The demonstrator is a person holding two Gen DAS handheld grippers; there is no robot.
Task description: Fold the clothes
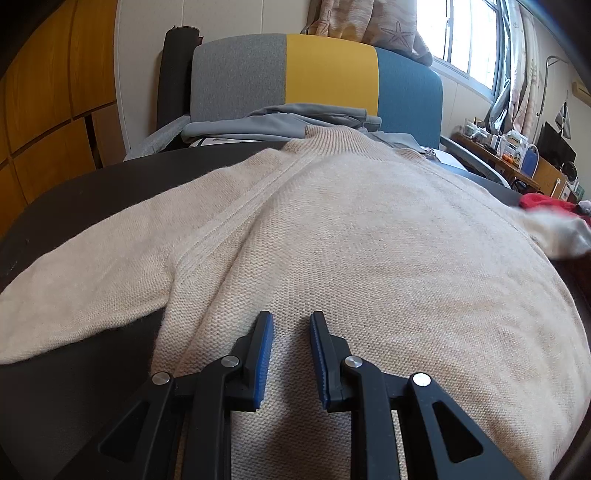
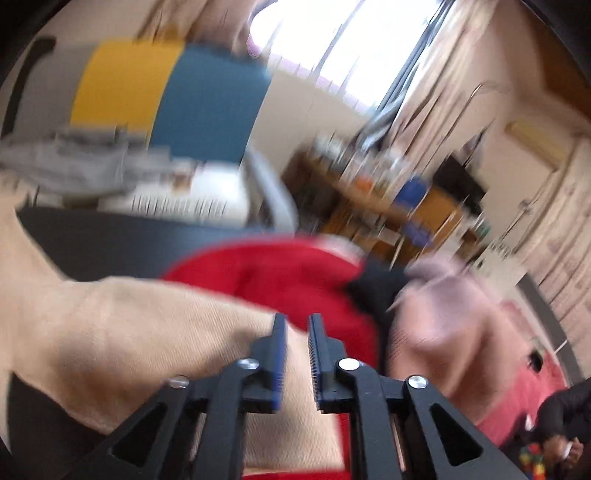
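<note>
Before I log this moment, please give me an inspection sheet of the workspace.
Surface: dark table, mostly covered.
Job's things: beige sweater spread flat; its sleeve reaches beside a red garment.
Clutter: pink cloth; grey clothes on the chair.
Grippers: left gripper open above the sweater; right gripper open over the sleeve, view blurred.
Cables: nothing seen.
Surroundings: window, cluttered desk.

Left tool (image 1: pixel 291 325) angled down, slightly parted; right tool (image 2: pixel 297 326) likewise.
</note>
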